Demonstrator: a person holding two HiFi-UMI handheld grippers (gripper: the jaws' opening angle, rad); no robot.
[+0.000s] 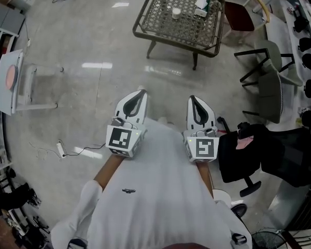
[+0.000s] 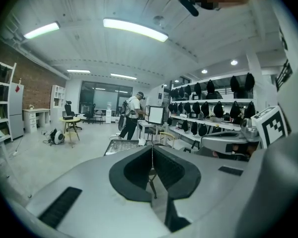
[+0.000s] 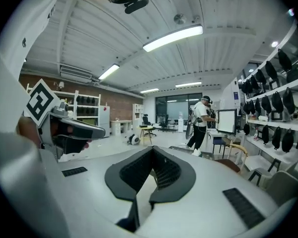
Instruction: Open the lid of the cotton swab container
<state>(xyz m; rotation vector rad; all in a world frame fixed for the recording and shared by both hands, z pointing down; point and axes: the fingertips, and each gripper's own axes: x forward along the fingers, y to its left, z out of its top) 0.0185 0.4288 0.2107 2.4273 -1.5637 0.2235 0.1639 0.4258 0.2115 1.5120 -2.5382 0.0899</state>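
Both grippers were held up in front of the person's white shirt (image 1: 145, 191), well short of the wicker table (image 1: 176, 43), touching nothing on it. Left gripper (image 1: 139, 92): jaws pressed together, dark pads meeting tip to tip, nothing between them. Right gripper (image 1: 193, 99): same, jaws pressed together and empty. Both pointed roughly toward the table. Each carried its marker cube (image 1: 120, 139) at the end away from the table.

The cotton swab container (image 1: 176, 13) stood on the table top, about the middle. It was a small white round thing, and its lid was too small to read. A tissue box (image 1: 200, 6) sat on the table too, right of the container and apart from it, toward the far right corner.

Off the table's right side there was a dark red seat (image 1: 240, 15), then grey chairs (image 1: 272, 82). Nearer the person than the table, to its right, stood a black office chair (image 1: 249, 157) with dark clothes draped on it. Far left of the table stood a white stand (image 1: 20, 82). A power strip (image 1: 60, 149) with its cable lay on the floor, on the person's side of the table and to its left.

In the gripper views another person (image 2: 134, 114) stood just beyond the table, by a white screen (image 2: 155, 115). Shelves of black bags (image 2: 208, 108) ran along the wall on the table's right.
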